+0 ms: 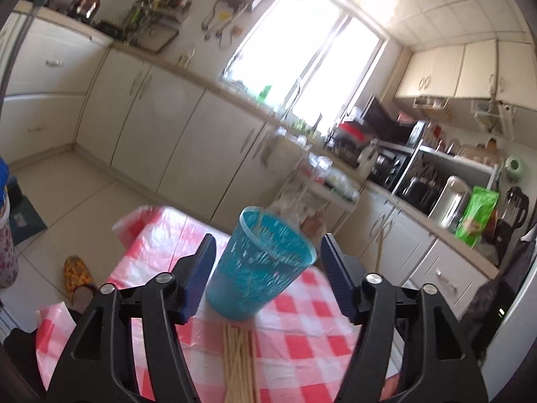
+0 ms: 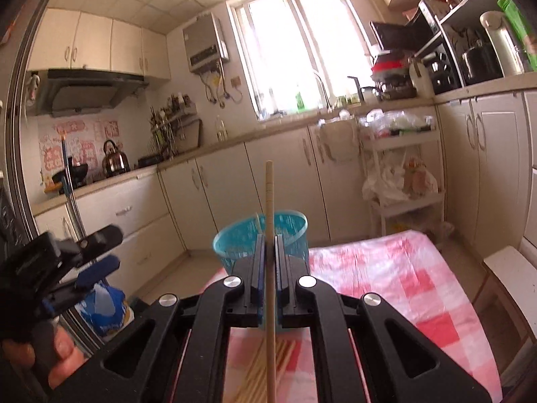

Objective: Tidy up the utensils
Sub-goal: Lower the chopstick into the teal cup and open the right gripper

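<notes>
**Chopstick clamped, cup straddled**

Left wrist: left gripper (image 1: 265,268) spreading wide, released, flanking teal cup (image 1: 260,265) without touching. Cup standing on checkered tablecloth (image 1: 302,342); chopstick bundle (image 1: 240,362) lying at 6 o'clock of cup.

Right wrist: right gripper (image 2: 267,255) clenching single chopstick (image 2: 269,235), pointing to 12 o'clock. Cup (image 2: 231,243) sitting just behind fingertips. Left gripper (image 2: 99,252) showing at 9 o'clock, parted. Loose chopsticks (image 2: 285,357) lying at 6 o'clock.

Translucent teal plastic cup (image 1: 260,262); pale wooden chopsticks (image 1: 239,362); glossy checked tablecloth (image 1: 302,336).
</notes>
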The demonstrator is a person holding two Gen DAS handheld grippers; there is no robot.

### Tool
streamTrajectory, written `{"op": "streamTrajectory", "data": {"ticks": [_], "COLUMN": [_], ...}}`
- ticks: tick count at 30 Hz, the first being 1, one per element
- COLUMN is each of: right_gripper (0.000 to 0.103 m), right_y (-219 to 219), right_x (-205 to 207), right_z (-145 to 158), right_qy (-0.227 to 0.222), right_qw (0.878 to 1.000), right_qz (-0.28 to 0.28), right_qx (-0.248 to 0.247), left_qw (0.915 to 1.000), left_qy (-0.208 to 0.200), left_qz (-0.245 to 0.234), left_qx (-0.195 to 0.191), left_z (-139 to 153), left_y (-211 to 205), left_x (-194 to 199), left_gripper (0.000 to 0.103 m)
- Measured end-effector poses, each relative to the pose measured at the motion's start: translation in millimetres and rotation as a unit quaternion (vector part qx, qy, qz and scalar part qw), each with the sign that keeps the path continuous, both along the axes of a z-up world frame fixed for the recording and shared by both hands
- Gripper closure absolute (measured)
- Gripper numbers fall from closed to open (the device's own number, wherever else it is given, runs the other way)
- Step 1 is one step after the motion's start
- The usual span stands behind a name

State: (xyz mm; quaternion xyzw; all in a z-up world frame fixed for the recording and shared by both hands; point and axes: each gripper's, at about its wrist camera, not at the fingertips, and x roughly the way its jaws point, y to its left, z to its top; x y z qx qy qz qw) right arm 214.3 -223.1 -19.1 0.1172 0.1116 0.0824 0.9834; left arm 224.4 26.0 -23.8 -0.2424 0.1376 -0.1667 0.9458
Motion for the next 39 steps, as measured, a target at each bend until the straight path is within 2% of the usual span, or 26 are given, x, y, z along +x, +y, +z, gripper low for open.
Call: {"op": "streamTrajectory", "data": {"ticks": [3,6,10,14,17,23,29,39], "right_gripper": [0.097,0.097,0.097,0.097,0.097,0.097,0.097,0.097], "right_y": [-3,-5,-4,-4,-5,-6,1,4], "right_x": [14,38,64,81,97,119,139,162], "right_z": [23,39,55,54,45,26,21,-26], "right_qy": [-0.051,-0.081,-0.114,-0.133,-0.127,-0.104,-0.100,-0.030], "right_qw": [0.998,0.994,0.989,0.986,0.986,0.989,0.990,0.998], "right_qz": [0.000,0.003,0.003,-0.005,-0.009,-0.009,0.004,-0.001], "right_qx": [0.035,0.067,0.096,0.104,0.108,0.109,0.095,0.063], "left_qw": [0.9984,0.9947,0.9920,0.9949,0.9968,0.9963,0.9970,0.9970], "left_qy": [-0.056,-0.101,-0.123,-0.097,-0.078,-0.080,-0.064,-0.020], "left_qz": [0.007,0.008,0.006,0.000,0.003,0.024,0.035,0.050], "left_qx": [0.000,0.016,0.030,0.028,0.016,0.020,0.024,0.055], "left_z": [25,45,50,41,34,37,37,31], "left_y": [-3,-10,-18,-20,-16,-17,-19,-25], "left_x": [-29,-49,-58,-44,-26,2,26,43], "left_gripper": [0.035,0.032,0.030,0.029,0.030,0.030,0.030,0.030]}}
